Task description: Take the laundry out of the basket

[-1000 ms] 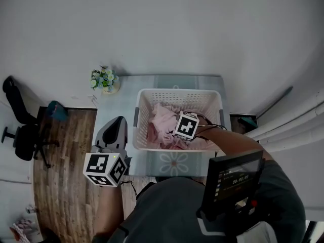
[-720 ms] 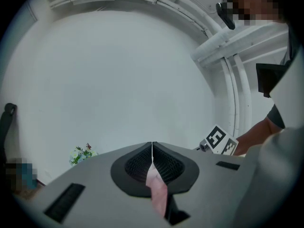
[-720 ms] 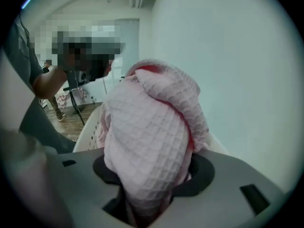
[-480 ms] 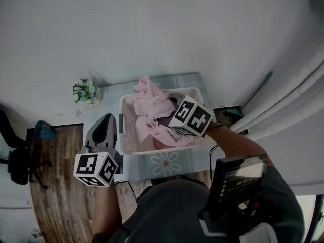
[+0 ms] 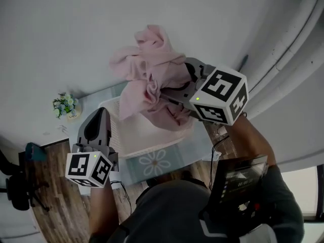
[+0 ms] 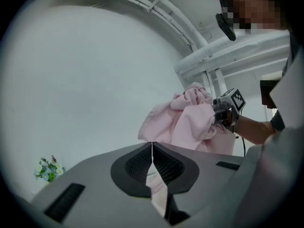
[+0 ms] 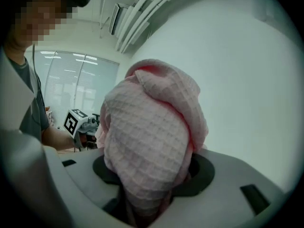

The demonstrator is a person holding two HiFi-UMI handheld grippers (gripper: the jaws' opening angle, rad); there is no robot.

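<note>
The right claw [image 5: 172,92], clamped on bunched pink cloth [image 5: 147,70] above the basket [image 5: 152,147], may drop trailing folds, which look loosely caught.

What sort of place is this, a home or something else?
Probably an office or lab room staged for a laundry chore, not a home: an office chair stands on the wood floor, a glass wall closes one side, and exposed pipes run overhead.
</note>
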